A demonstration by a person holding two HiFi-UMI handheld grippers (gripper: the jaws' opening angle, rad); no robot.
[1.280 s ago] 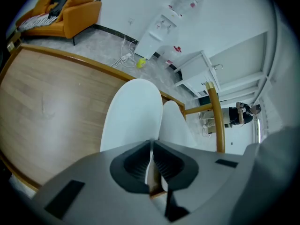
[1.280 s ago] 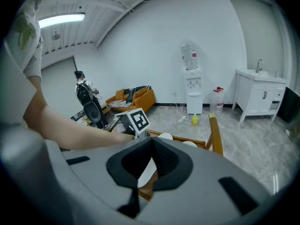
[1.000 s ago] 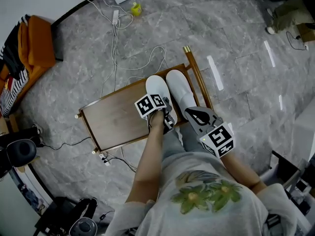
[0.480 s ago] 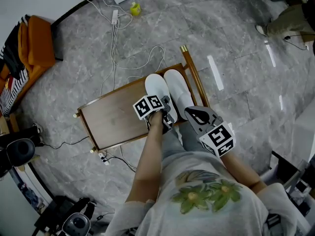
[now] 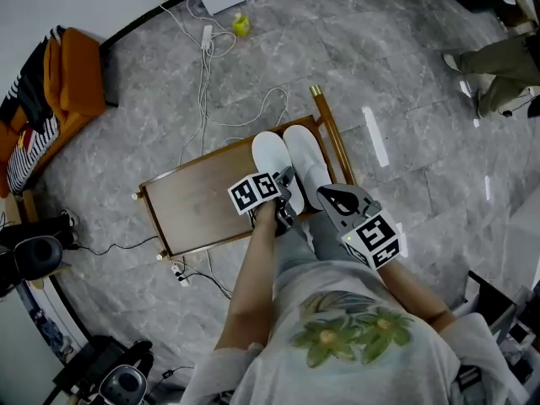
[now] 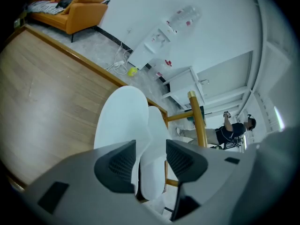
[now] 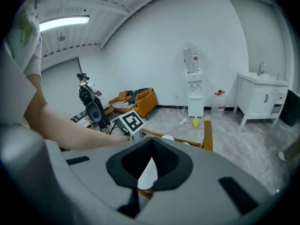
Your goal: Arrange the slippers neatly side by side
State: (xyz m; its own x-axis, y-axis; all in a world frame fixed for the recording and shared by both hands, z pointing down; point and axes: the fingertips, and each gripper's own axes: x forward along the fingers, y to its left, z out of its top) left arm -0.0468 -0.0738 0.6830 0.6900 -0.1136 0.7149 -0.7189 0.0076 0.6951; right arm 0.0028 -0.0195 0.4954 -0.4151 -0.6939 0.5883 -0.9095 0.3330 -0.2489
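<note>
On the wooden bench, at the end w/ the raised rail, you've got both white slippers lying side by side, toes toward the bench's far edge, their sides touching. The left slipper sits toward the bench's middle; the right slipper lies just beside the rail. Your left gripper is at the bench's near edge, over the left slipper's heel. Its jaws are opening w/ the heel's rim btwn them, and the pads aren't pinching it: a gap shows at the rail-side pad. Your right gripper hangs at the bench's near corner by the rail, close to the right slipper's heel; can't tell if it touches. Its jaws are together, nothing clamped. Past the bench's far edge, white cables trail over the floor, w/ a small yellow item beyond them. An orange sofa stands well off the bench's other end.
</note>
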